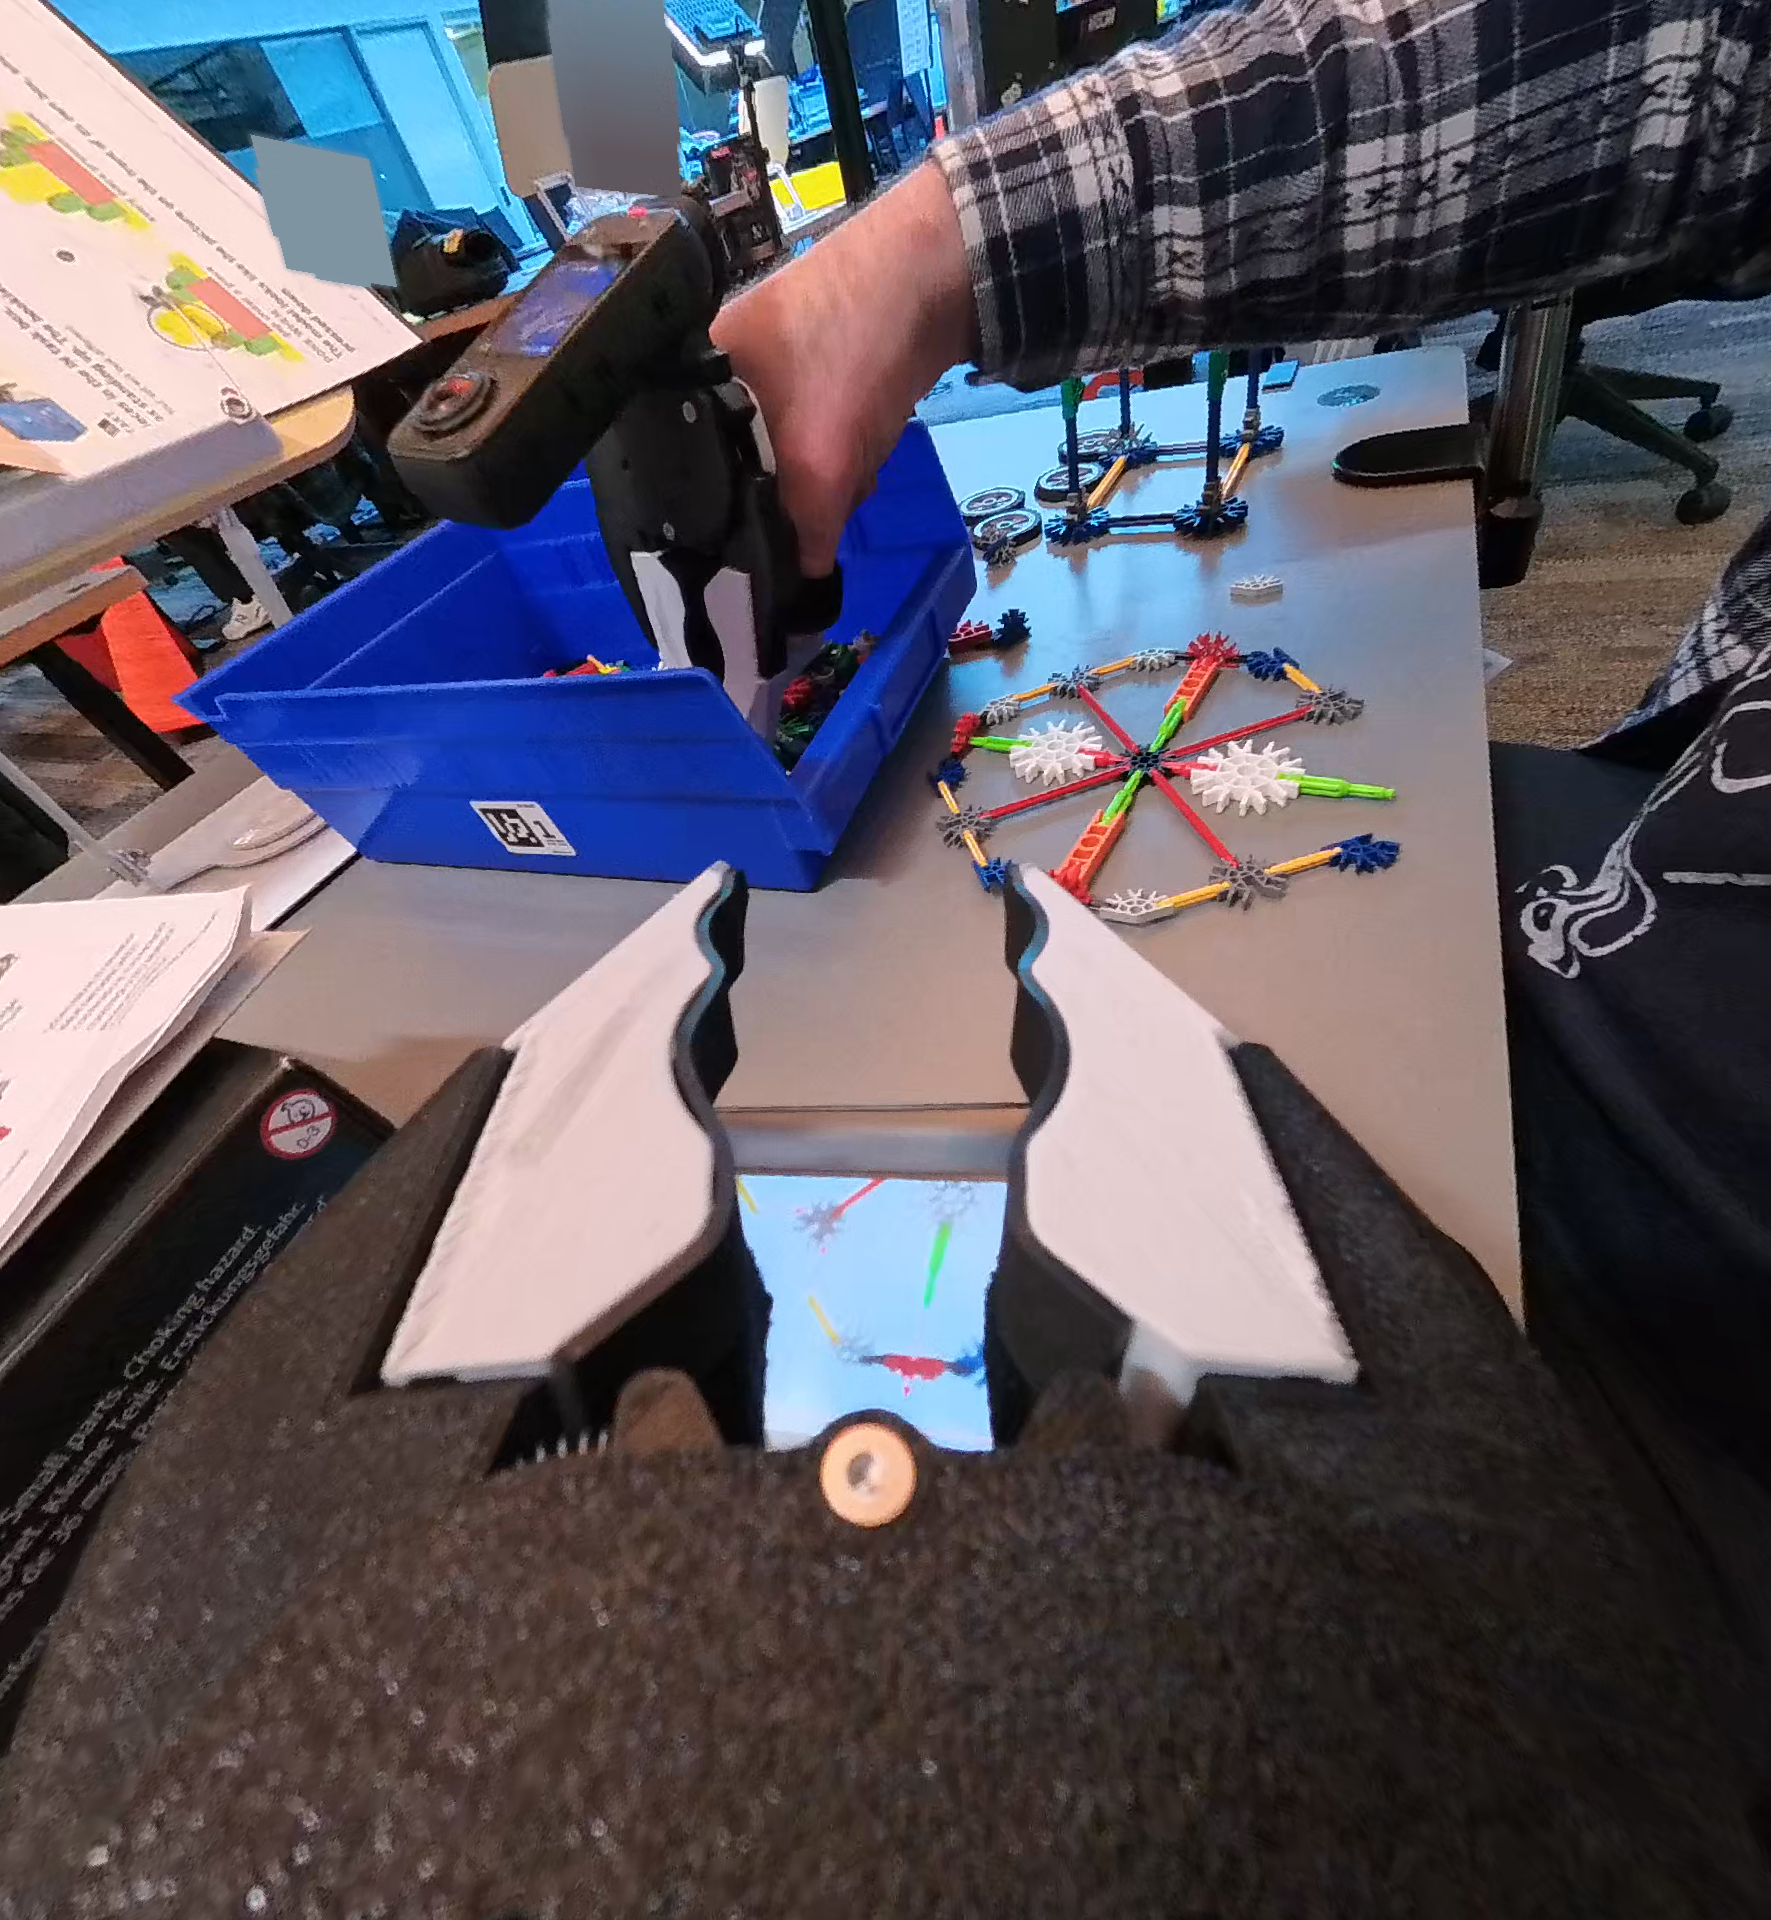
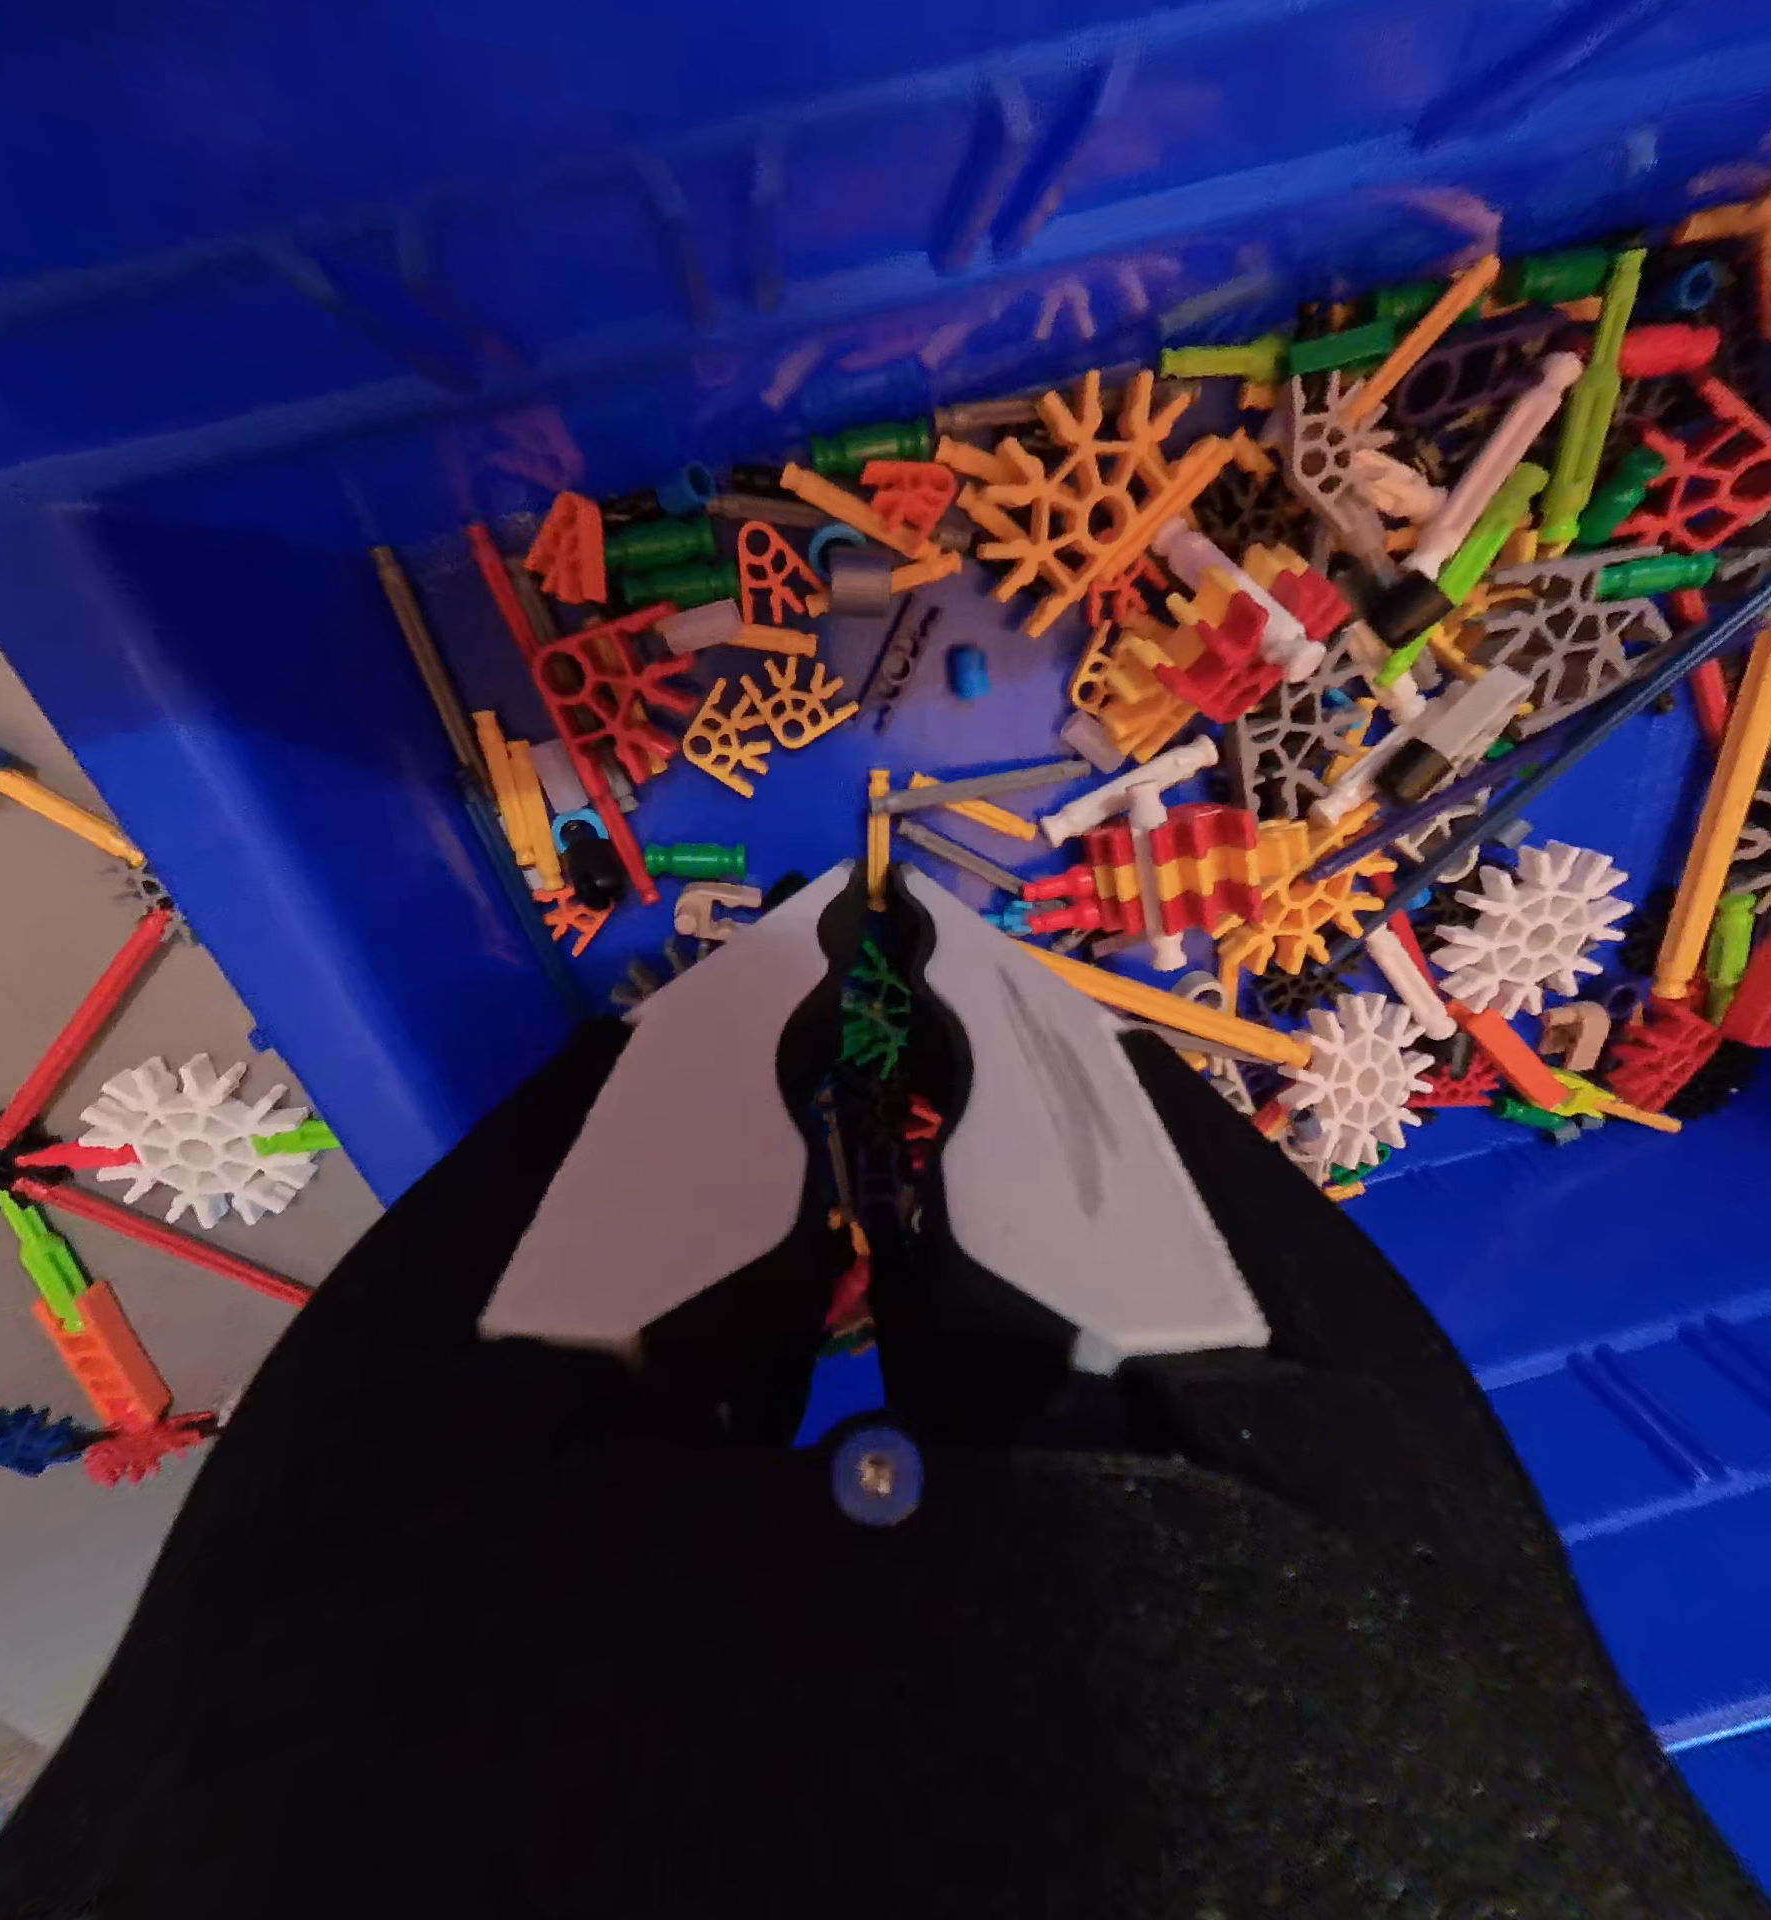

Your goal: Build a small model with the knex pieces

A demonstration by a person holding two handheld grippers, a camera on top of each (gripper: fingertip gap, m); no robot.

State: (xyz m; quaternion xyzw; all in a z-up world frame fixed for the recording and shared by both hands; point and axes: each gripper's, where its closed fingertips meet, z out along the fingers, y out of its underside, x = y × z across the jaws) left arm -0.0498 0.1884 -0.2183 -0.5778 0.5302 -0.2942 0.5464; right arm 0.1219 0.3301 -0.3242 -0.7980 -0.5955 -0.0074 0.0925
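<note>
My right gripper (image 2: pixel 876 883) is down inside a blue bin (image 2: pixel 237 727) and is shut on a thin yellow rod (image 2: pixel 877 821) that sticks out past its tips. Loose coloured rods and connectors (image 2: pixel 1224 675) lie all around it on the bin floor. In the left wrist view a hand holds this gripper (image 1: pixel 725 644) in the bin (image 1: pixel 590 769), with its tips hidden behind the wall. My left gripper (image 1: pixel 870 894) is open and empty, above the grey table (image 1: pixel 860 997) near its front edge. A flat wheel-shaped rod model (image 1: pixel 1161 769) lies right of the bin.
A standing rod frame with black wheels (image 1: pixel 1151 468) is at the table's far end. A small white connector (image 1: pixel 1256 587) and a red-and-blue piece (image 1: pixel 990 631) lie loose. Instruction sheets (image 1: pixel 50 1039) on a black box (image 1: pixel 133 1299) and a tilted instruction board (image 1: pixel 112 260) are at left. The grippers' ends are close to 25 cm from one another. Both grippers' tips are roughly 20 cm from the flat wheel-shaped rod model (image 1: pixel 1161 769).
</note>
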